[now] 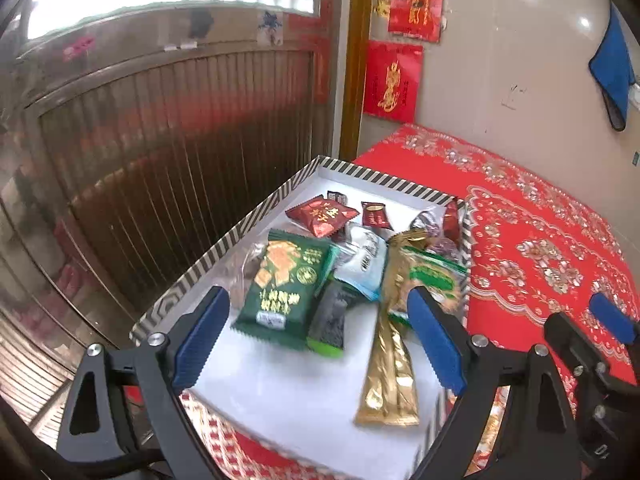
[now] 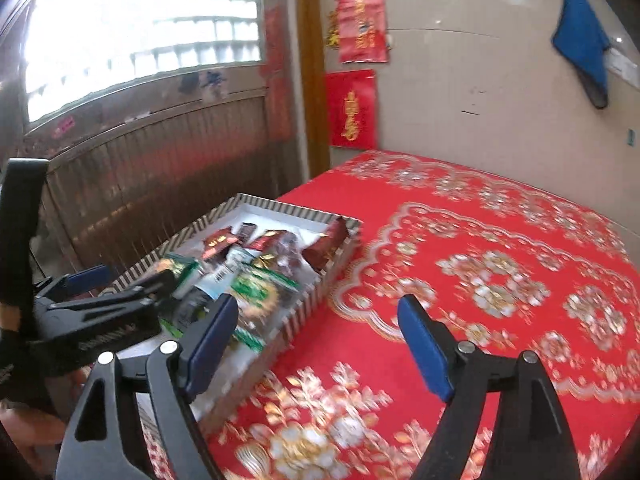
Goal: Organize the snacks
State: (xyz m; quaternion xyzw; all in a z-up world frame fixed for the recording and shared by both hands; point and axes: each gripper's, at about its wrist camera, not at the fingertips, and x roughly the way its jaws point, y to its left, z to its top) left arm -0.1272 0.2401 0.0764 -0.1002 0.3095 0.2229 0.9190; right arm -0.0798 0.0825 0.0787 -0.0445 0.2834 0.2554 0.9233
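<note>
Both grippers held apart, empty: left gripper (image 1: 320, 336) over tray (image 1: 224, 240), right gripper (image 2: 318, 344) over red cloth (image 2: 500, 240). Snacks (image 1: 280, 280) piled in tray; one packet best singled out, edges pinched.

Spread across the table: a red cloth (image 2: 480, 280) patterned with gold and silver flowers. Far behind, on the pale tiled wall (image 2: 480, 92), two red paper hangings (image 1: 416, 0) with gold characters, one above the other. Hung high at far right: a blue cloth (image 2: 584, 52). To the left, a brown ribbed metal door (image 1: 180, 152) below a bright window (image 2: 140, 28).
</note>
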